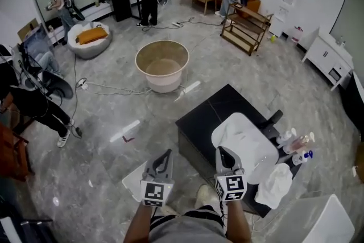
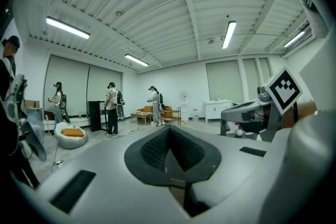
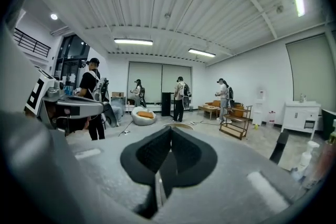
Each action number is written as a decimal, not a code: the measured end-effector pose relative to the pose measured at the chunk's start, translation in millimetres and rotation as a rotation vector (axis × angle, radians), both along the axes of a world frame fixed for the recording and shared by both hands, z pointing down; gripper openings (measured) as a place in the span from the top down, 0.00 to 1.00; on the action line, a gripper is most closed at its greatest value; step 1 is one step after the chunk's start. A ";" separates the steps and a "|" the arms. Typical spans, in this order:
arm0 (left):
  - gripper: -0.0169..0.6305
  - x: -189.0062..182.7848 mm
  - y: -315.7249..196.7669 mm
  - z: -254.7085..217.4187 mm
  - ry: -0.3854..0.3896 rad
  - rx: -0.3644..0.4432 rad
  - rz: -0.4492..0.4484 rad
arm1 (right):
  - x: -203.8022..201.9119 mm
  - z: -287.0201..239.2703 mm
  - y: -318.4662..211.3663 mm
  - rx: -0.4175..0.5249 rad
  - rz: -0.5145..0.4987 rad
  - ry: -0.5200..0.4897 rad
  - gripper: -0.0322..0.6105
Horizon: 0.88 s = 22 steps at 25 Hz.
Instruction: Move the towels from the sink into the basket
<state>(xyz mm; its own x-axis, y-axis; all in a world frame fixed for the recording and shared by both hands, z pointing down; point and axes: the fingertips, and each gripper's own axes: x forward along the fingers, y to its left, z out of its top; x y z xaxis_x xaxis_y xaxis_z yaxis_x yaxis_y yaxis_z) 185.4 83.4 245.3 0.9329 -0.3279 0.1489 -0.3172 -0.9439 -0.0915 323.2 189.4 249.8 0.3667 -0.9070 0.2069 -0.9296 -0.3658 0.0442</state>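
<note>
Plainly, neither pair of tongs is loaded: the left gripper (image 1: pixel 165 157) and the right gripper (image 1: pixel 223 155) are both clenched tip to tip with nothing caught between the pads. This is borne out in each gripper's own view, where only the room is seen beyond the closed jaws.

In the head view both are held at the bottom centre of the frame, pointing up the picture. The white sink (image 1: pixel 253 136) is set into a black cabinet (image 1: pixel 199 122) at the lower right, just right of the right gripper's tip, its long axis running from upper left to lower right. A crumpled white towel (image 1: pixel 274 184) is draped at the cabinet's edge, below and right of the basin. Whether more cloth lies inside the basin cannot be told, white on white.

The basket (image 1: pixel 162 65), a round beige tub, stands on the floor at the upper centre, well apart from the cabinet. The right gripper is judged the nearer to the towel, so a swing rightward and an opening of its jaws would be called for first.
</note>
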 end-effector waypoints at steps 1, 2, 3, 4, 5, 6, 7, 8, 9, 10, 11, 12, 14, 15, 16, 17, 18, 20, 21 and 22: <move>0.96 14.7 4.4 2.2 -0.001 -0.004 0.014 | 13.1 1.3 5.9 -0.003 0.012 -0.002 0.95; 0.96 29.6 9.4 4.9 -0.002 -0.011 0.028 | 26.2 3.2 12.0 -0.006 0.025 -0.005 0.95; 0.96 44.5 14.6 8.1 -0.005 -0.018 0.042 | 39.3 6.0 18.0 -0.011 0.038 -0.008 0.95; 0.96 59.4 20.0 12.0 -0.008 -0.025 0.056 | 52.2 9.4 23.9 -0.016 0.049 -0.012 0.95; 0.96 74.0 24.9 16.2 -0.012 -0.032 0.069 | 64.6 13.1 29.2 -0.024 0.058 -0.016 0.95; 0.96 88.1 29.4 20.7 -0.017 -0.041 0.080 | 76.4 17.1 33.8 -0.032 0.066 -0.019 0.95; 0.96 102.0 33.5 25.2 -0.023 -0.050 0.091 | 87.9 21.2 37.8 -0.041 0.073 -0.023 0.95; 0.96 115.6 37.4 29.6 -0.029 -0.057 0.102 | 99.2 25.3 41.4 -0.050 0.081 -0.027 0.95; 0.96 129.0 41.3 33.8 -0.036 -0.063 0.114 | 110.2 29.5 44.9 -0.058 0.088 -0.032 0.95; 0.96 141.9 45.3 38.3 -0.042 -0.069 0.126 | 121.1 34.1 48.6 -0.066 0.095 -0.037 0.95; 0.96 154.4 49.4 43.4 -0.049 -0.075 0.137 | 131.9 39.3 52.3 -0.073 0.102 -0.043 0.95; 0.96 166.7 53.3 49.4 -0.056 -0.081 0.148 | 142.5 45.2 56.0 -0.081 0.108 -0.049 0.95; 0.96 189.7 60.0 63.8 -0.075 -0.093 0.166 | 162.3 59.6 62.8 -0.101 0.116 -0.062 0.95; 0.96 200.1 62.6 71.9 -0.087 -0.098 0.174 | 171.0 67.8 65.5 -0.113 0.117 -0.070 0.95; 0.96 209.8 64.5 80.1 -0.098 -0.105 0.180 | 179.0 76.4 67.4 -0.126 0.117 -0.076 0.95; 0.96 218.9 65.9 88.2 -0.108 -0.112 0.185 | 186.4 85.2 68.7 -0.140 0.116 -0.082 0.95; 0.96 227.6 67.1 96.2 -0.118 -0.120 0.190 | 193.4 94.1 69.8 -0.152 0.115 -0.088 0.95; 0.96 243.0 70.3 112.1 -0.139 -0.135 0.200 | 206.2 111.7 73.2 -0.173 0.118 -0.104 0.95; 0.96 249.6 72.2 120.3 -0.149 -0.142 0.204 | 212.0 120.3 75.5 -0.181 0.121 -0.114 0.95; 0.96 255.4 73.7 128.8 -0.160 -0.150 0.207 | 217.5 128.5 77.4 -0.187 0.124 -0.125 0.95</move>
